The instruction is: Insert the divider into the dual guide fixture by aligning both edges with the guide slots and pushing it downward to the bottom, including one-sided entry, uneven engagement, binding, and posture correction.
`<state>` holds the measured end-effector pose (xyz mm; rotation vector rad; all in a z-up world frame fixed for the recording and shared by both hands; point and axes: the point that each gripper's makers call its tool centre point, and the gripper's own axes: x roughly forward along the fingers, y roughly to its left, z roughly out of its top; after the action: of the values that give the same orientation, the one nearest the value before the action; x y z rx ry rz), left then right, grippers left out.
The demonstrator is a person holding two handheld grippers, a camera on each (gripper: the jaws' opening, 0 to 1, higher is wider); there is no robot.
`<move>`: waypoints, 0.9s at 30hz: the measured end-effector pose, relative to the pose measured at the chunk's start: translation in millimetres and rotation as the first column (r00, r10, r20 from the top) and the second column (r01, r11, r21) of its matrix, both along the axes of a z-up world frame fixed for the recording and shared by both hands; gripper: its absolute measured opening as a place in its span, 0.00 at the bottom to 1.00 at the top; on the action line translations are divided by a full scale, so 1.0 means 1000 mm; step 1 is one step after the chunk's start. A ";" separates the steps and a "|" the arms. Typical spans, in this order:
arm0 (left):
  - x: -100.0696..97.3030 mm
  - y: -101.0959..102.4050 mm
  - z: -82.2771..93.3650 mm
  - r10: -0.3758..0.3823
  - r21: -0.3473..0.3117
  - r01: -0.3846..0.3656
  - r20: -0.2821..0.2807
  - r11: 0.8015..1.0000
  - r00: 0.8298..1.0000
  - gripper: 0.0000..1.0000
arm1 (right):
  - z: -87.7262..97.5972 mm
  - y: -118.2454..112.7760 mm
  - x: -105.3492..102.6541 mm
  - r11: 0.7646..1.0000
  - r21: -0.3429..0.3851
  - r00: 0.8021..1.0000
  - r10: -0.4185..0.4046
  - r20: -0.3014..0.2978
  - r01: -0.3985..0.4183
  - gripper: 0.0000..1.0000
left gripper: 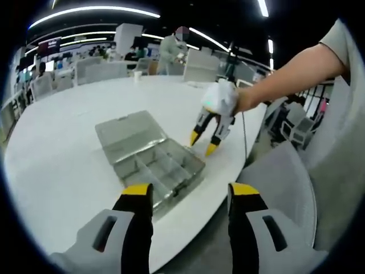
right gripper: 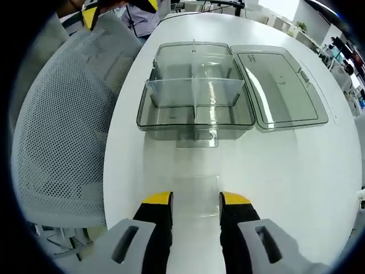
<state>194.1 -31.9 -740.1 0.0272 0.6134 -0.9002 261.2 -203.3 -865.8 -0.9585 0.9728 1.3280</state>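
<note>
A clear plastic organiser box (right gripper: 194, 111) with inner partitions sits on the white table (right gripper: 285, 182), its lid (right gripper: 279, 85) swung flat open. A thin clear divider (right gripper: 197, 191) lies flat on the table in front of the box, right at the tips of my right gripper (right gripper: 195, 200), which is open and low over it. In the left gripper view the box (left gripper: 159, 165) lies ahead, and the right gripper (left gripper: 203, 144) hangs point-down beside its far corner. My left gripper (left gripper: 191, 194) is open and empty, held back over the table's edge.
A grey mesh chair (right gripper: 63, 131) stands against the table's edge, also seen as the chair (left gripper: 285, 182) in the left gripper view. The person's bare arm (left gripper: 291, 74) reaches in from the right. More tables, chairs and people fill the room behind.
</note>
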 end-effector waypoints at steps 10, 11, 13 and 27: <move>0.008 -0.019 -0.001 -0.036 -0.008 0.036 -0.011 0.999 0.999 0.51 | 0.013 -0.002 -0.006 1.000 0.008 1.000 -0.008 0.004 0.008 0.27; 0.008 -0.020 -0.001 -0.037 -0.009 0.037 -0.011 0.999 0.999 0.50 | 0.015 -0.001 -0.006 1.000 0.008 1.000 -0.005 0.008 0.005 0.27; 0.011 -0.024 -0.003 -0.043 -0.015 0.043 -0.019 0.999 0.999 0.50 | 0.019 0.001 -0.008 1.000 0.010 1.000 0.000 0.012 0.000 0.27; 0.022 -0.045 -0.006 -0.063 -0.053 0.060 -0.057 0.997 0.996 0.44 | 0.045 0.016 -0.020 0.998 0.019 0.997 0.065 0.047 -0.066 0.27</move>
<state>215.8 -76.9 -745.8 -0.0263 0.6467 -0.9783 240.9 -187.7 -821.1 -1.0087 0.8973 1.3615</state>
